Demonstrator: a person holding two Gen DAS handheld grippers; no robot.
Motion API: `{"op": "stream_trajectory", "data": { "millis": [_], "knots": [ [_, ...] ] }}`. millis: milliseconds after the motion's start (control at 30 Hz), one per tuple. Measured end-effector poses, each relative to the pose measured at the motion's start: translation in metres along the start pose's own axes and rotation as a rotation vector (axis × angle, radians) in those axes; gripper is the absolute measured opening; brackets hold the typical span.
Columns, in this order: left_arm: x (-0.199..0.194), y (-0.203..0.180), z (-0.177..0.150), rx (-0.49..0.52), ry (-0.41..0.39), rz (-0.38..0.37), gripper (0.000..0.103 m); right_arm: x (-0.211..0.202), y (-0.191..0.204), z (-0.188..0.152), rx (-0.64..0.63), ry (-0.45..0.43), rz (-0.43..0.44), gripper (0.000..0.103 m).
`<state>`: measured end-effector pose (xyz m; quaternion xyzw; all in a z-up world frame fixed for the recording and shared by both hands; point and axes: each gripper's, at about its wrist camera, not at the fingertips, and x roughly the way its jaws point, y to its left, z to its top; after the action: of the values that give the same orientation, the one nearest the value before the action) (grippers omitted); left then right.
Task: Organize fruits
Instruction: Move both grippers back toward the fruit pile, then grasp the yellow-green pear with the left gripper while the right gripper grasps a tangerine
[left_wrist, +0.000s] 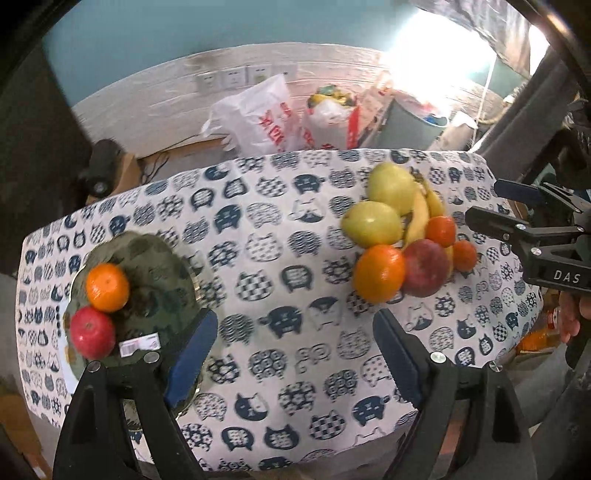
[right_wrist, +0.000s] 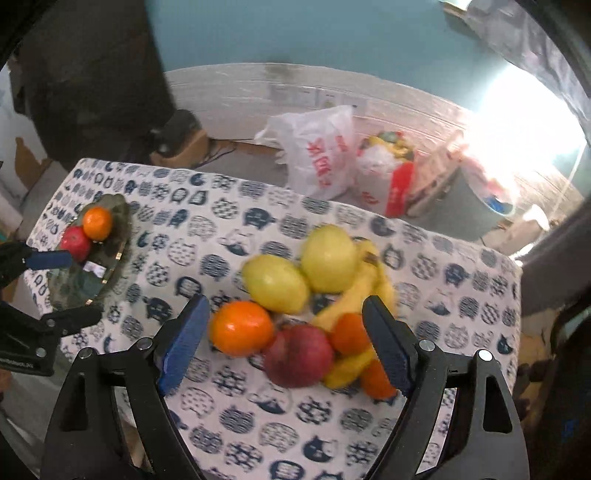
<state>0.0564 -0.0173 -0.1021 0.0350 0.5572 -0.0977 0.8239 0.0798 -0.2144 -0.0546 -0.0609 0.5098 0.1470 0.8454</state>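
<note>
Covering most of both views is a table draped in a white cloth printed with navy cat faces, and everything else sits on it. Next in size is the dark green glass plate with a thin gold rim, at the lower left of the left wrist view and the middle left of the right wrist view; it holds one orange mandarin touching a red apple, and a white label shows near its lower edge. Well apart from the plate, at the right of the left wrist view and the centre of the right wrist view, lies the loose fruit heap: two yellow-green pears, a bunch of yellow bananas, a large orange, a second red apple and smaller oranges behind (blurred, so their count is unclear). The left gripper hangs with its blue-padded jaws spread wide and nothing between them, its left finger over the plate's edge. The right gripper is likewise spread wide, gripping nothing, its jaws framing the heap in its own view.
</note>
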Motion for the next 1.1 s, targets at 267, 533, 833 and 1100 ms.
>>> {"op": "stream_trajectory", "data": {
  "millis": [267, 533, 833, 1100],
  "knots": [
    [0.005, -0.035, 0.015, 0.042, 0.003, -0.042, 0.087, -0.006, -0.048, -0.024, 0.079, 0.010, -0.031, 0.084],
    [0.020, -0.063, 0.026, 0.088, 0.014, -0.066, 0.087, -0.003, -0.086, -0.048, 0.157, 0.039, -0.056, 0.084],
    [0.058, -0.073, 0.026, 0.121, 0.084, -0.060, 0.087, 0.040, -0.103, -0.072, 0.161, 0.153, -0.043, 0.084],
    [0.079, -0.073, 0.028, 0.111, 0.130, -0.069, 0.087, 0.074, -0.110, -0.089, 0.142, 0.243, -0.045, 0.084]
  ]
}}
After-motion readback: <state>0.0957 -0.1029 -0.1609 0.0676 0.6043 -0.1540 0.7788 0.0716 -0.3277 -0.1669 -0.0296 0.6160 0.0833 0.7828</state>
